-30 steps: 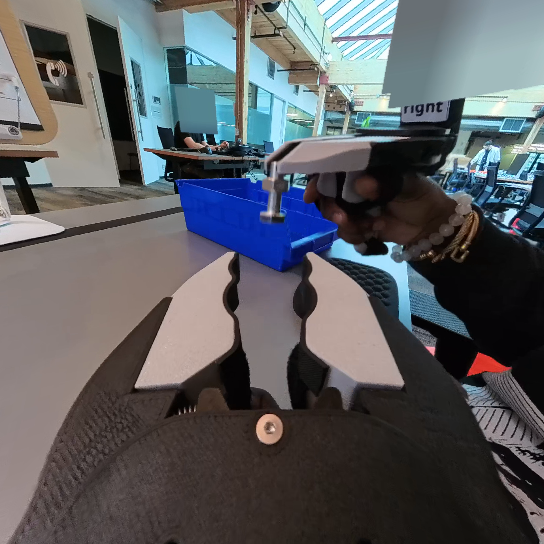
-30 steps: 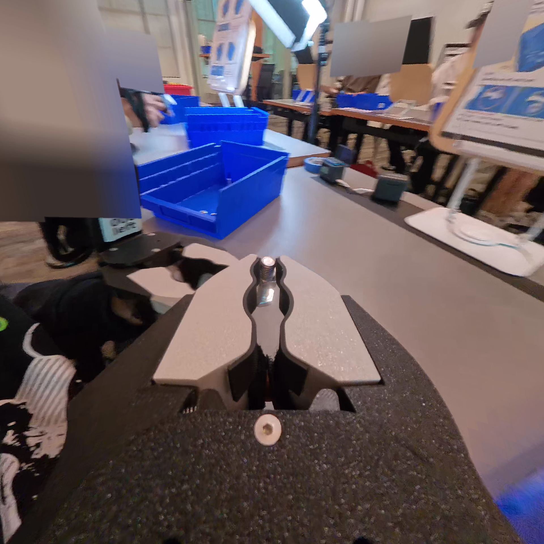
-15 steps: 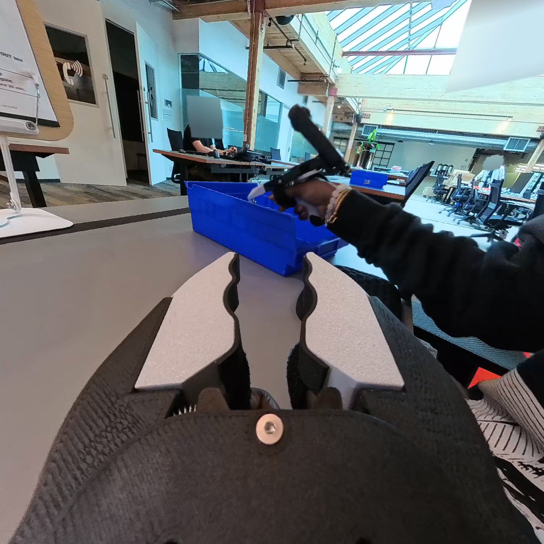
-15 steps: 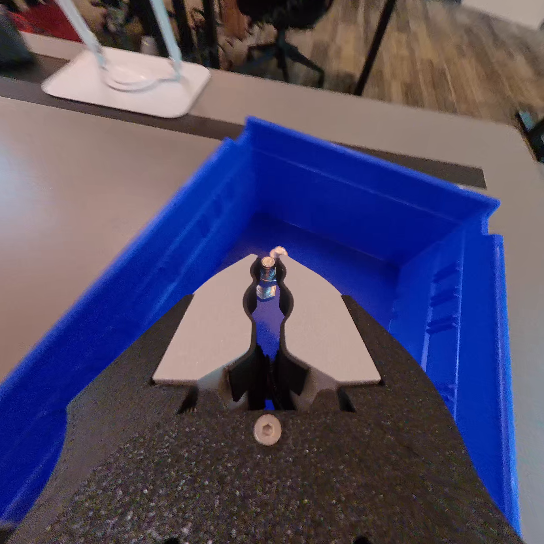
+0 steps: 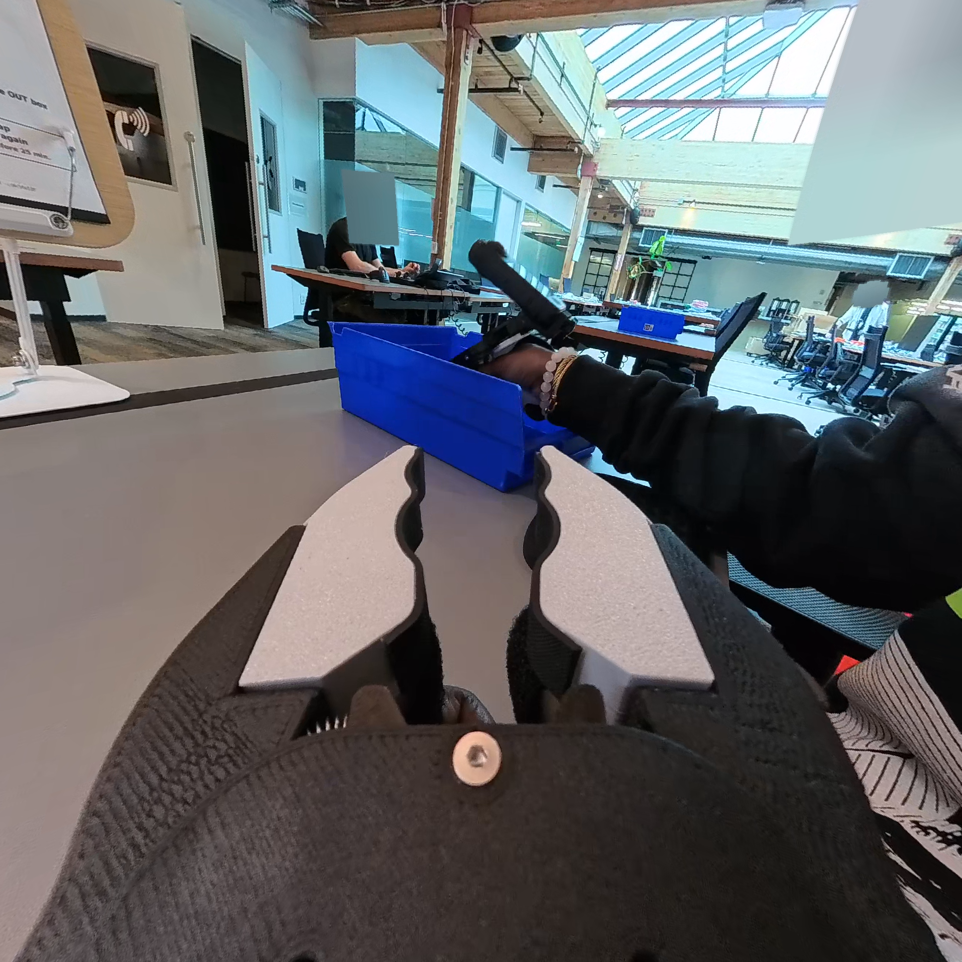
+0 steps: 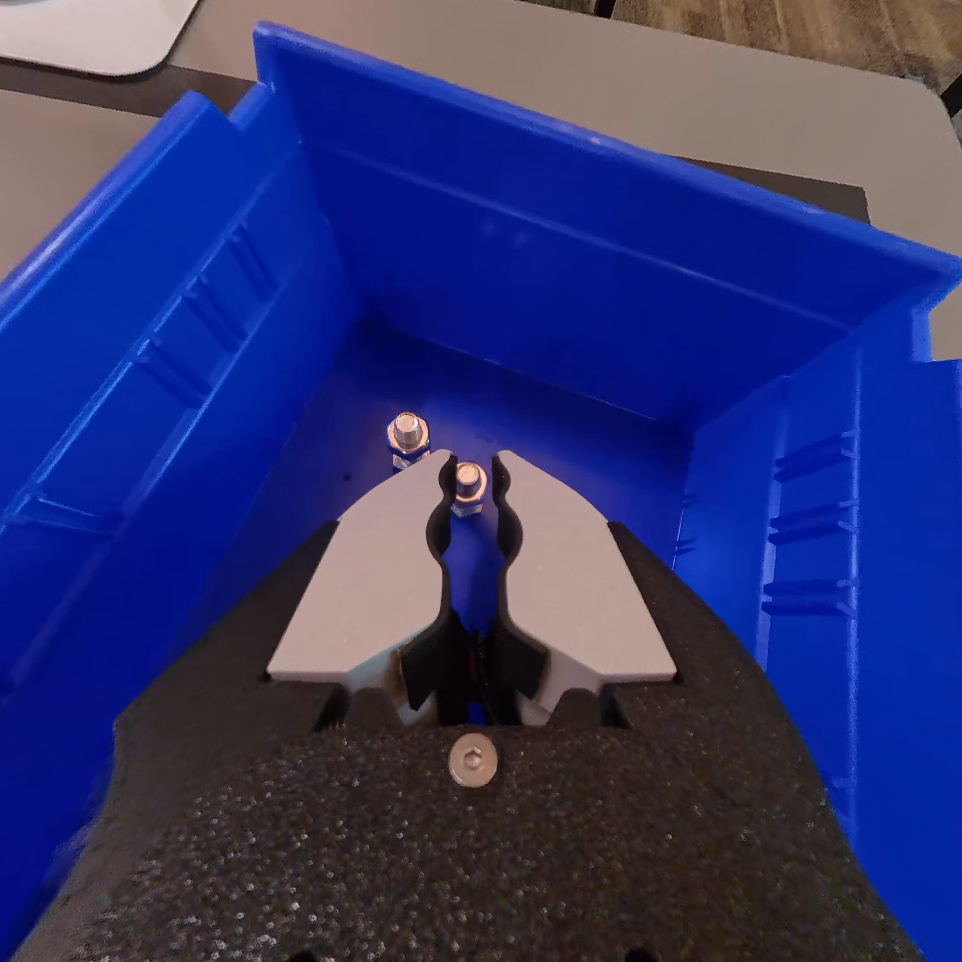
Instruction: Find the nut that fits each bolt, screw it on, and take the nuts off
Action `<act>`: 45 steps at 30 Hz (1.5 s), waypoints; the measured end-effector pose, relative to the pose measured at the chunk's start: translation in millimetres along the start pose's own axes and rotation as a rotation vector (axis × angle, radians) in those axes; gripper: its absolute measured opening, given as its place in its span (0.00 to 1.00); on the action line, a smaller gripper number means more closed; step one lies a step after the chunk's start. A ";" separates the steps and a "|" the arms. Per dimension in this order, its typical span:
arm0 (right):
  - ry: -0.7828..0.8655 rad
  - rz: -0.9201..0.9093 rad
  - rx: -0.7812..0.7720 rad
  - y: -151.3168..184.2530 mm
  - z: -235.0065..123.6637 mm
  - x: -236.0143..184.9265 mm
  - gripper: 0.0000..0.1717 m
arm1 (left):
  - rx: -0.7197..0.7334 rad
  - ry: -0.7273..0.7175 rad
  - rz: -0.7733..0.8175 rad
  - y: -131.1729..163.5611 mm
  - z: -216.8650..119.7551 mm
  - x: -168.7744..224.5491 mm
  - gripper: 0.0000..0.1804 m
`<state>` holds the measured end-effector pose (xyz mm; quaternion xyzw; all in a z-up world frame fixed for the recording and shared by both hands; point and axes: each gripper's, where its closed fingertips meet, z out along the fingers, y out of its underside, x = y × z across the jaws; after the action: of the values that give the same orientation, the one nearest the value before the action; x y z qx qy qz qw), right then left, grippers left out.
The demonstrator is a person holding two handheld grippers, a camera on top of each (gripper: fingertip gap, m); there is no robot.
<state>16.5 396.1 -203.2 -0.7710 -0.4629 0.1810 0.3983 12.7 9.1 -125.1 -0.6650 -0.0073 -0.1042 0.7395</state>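
Right wrist view looked down into the blue bin [image 6: 520,218], where my right hand-held gripper [image 6: 471,458] hung low over the floor of it. Between its fingertips stood a silver bolt with a nut threaded on it [image 6: 467,486], upright, threaded end toward the camera. The dark pads sat on either side of it with blue showing between pad and metal, at least on the right; I read that hand-held gripper as released, the bolt standing free on the bin floor. Just beside it, to the left and a little farther in, a second bolt with its nut [image 6: 407,442] also stood upright, partly hidden behind the left fingertip [image 6: 395,494].

In the left wrist view my left hand-held gripper [image 5: 478,458] was held over the grey surface [image 5: 156,520], its fingers spread wide with only bare surface between them, released and holding nothing. Ahead of it sat the same blue bin [image 5: 416,401], and the right hand [image 5: 515,364], in a black sleeve with bead bracelets at the wrist, reached over the bin's near wall with the right hand-held gripper tilted down inside.
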 end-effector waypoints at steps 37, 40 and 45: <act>-0.744 -0.054 0.901 23.4 -228.1 -201.9 0.17 | -0.634 -0.437 0.239 -81.2 -167.7 -150.6 0.21; -0.752 -0.020 0.925 22.4 -230.4 -197.1 0.17 | -0.788 -0.531 0.213 -89.1 -196.1 -198.7 0.21; -0.758 -0.005 0.933 22.6 -230.4 -195.4 0.16 | -1.079 -0.584 0.071 -64.8 -236.2 -272.9 0.18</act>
<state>79.7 119.8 -96.3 -0.3954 -0.4463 0.6263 0.5022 -295.0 -190.3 -129.6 -0.9465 -0.1336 0.1178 0.2693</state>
